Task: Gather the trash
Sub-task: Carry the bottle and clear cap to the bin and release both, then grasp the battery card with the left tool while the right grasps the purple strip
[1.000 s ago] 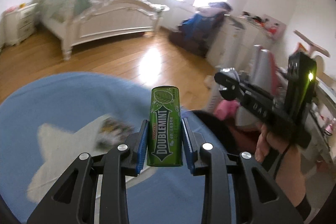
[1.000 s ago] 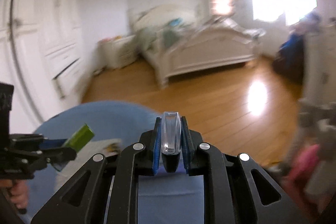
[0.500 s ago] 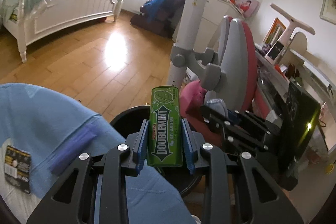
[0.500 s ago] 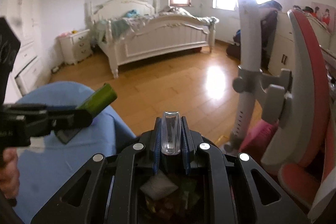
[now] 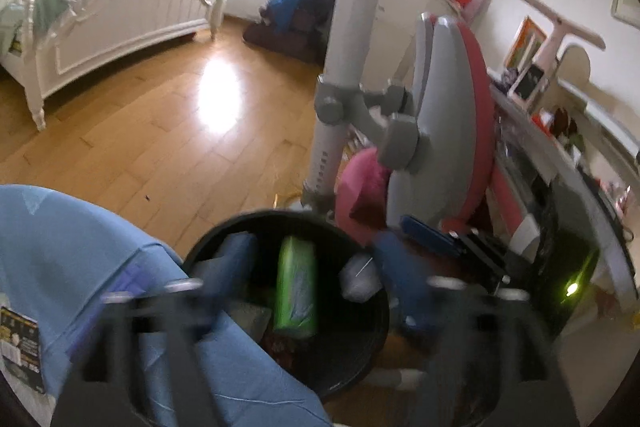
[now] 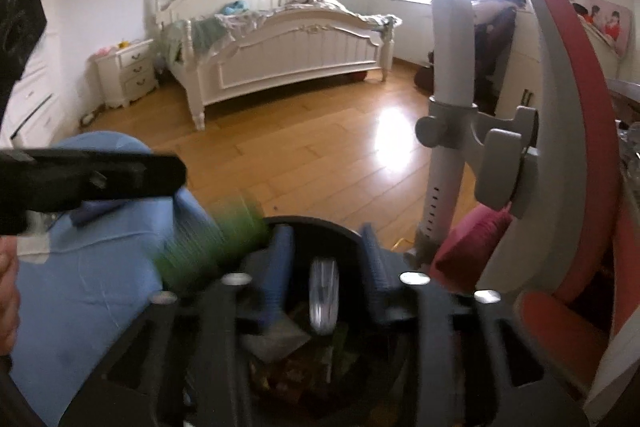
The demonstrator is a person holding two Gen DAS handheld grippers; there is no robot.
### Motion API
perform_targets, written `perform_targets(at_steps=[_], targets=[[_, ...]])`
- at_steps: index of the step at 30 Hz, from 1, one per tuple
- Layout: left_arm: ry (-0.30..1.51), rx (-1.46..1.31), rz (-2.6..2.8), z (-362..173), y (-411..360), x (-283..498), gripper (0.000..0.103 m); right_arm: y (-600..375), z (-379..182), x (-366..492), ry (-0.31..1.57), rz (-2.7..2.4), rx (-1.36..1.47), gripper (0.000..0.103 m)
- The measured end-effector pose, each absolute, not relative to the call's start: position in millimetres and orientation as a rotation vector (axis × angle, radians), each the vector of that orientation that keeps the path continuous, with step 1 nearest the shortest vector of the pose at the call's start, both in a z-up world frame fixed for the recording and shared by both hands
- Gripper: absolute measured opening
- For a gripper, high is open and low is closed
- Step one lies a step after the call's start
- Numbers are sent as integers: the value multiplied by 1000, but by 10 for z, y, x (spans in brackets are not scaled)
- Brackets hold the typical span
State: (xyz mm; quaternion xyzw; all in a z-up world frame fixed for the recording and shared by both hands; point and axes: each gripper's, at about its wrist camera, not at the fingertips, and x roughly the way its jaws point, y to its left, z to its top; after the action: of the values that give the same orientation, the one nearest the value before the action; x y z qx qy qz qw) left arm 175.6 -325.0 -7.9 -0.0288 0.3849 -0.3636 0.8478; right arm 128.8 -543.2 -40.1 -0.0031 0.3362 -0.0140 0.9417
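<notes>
Both grippers hover over a black round trash bin (image 5: 360, 359) beside the blue-covered table. My left gripper (image 5: 316, 279) is open, its blurred blue pads spread wide. The green Doublemint gum box (image 5: 297, 289) is loose between them and over the bin's contents; it shows as a green blur in the right wrist view (image 6: 212, 247). My right gripper (image 6: 325, 279) is open too, and the small clear plastic piece (image 6: 323, 297) sits free between its pads above the bin (image 6: 320, 225). The left gripper's body (image 6: 92, 179) crosses the right wrist view at the left.
A blue cloth (image 5: 68, 259) covers the table left of the bin, with a small dark packet (image 5: 18, 343) on it. A grey and red chair (image 5: 448, 115) and a pink cushion (image 5: 360, 195) stand right behind the bin. A cluttered desk (image 5: 560, 147) is at the right. Wooden floor and a white bed (image 6: 288, 43) lie beyond.
Both grippers have opened over the bin. The gum box has left the left gripper's pads and the clear piece has left the right gripper's pads; both are dropping.
</notes>
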Motion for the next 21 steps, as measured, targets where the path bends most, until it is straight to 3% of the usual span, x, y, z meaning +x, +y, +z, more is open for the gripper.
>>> perform_targets(at_steps=[1,12,21], targets=[[781,-68,-750,-31,-3174,1716,88,-5431,-392,1271,678,-30,-2,75],[771,6,-475,-84,-2051,1607,88,-4810,-308,1273,669,256,-38,76],[891,170,-314,-521,-1421,1821,88,-3775,-303,1641,696,587,-407,76]])
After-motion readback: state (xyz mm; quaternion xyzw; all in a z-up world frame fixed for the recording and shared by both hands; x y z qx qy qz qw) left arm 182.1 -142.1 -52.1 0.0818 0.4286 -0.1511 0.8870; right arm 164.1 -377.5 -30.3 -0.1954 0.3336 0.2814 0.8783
